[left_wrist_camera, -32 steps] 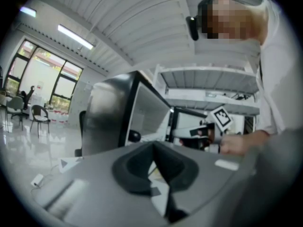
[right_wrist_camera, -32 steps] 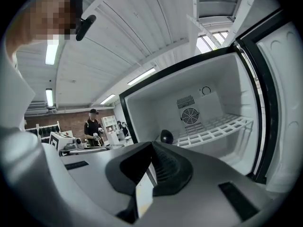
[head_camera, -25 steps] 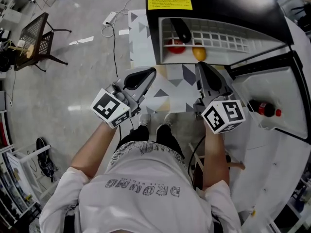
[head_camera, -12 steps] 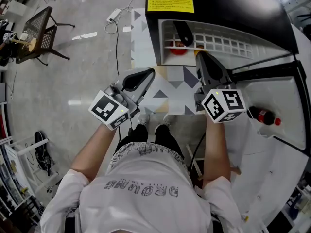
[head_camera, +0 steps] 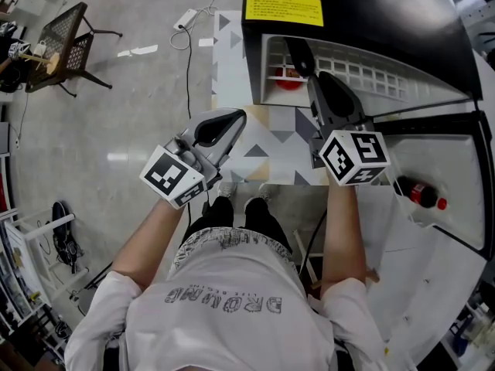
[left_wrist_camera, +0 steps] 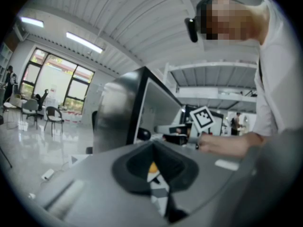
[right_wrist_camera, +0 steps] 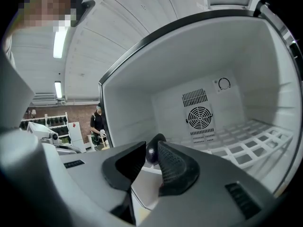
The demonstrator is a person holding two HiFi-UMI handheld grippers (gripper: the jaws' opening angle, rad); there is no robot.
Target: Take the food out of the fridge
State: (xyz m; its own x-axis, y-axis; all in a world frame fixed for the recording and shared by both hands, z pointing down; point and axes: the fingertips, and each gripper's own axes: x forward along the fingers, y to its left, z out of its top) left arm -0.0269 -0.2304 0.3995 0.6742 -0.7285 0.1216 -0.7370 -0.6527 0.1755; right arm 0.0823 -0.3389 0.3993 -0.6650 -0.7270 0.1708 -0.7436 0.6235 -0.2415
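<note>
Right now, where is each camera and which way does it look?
Head view: on the person's head, looking steeply down at the fridge; arms and shirt show.
Left gripper view: on the left gripper, facing the fridge's side; their right hand shows.
Right gripper view: on the right gripper, facing the fan inside the fridge; their head shows.
Shared: head and right gripper views both show the wire shelf.

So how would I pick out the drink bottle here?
Find the black fridge with its white door swung open to the right. In the door's rack sits the bottle: dark, with a red cap, the only item seen in the door, while the red food sits inside the fridge.
</note>
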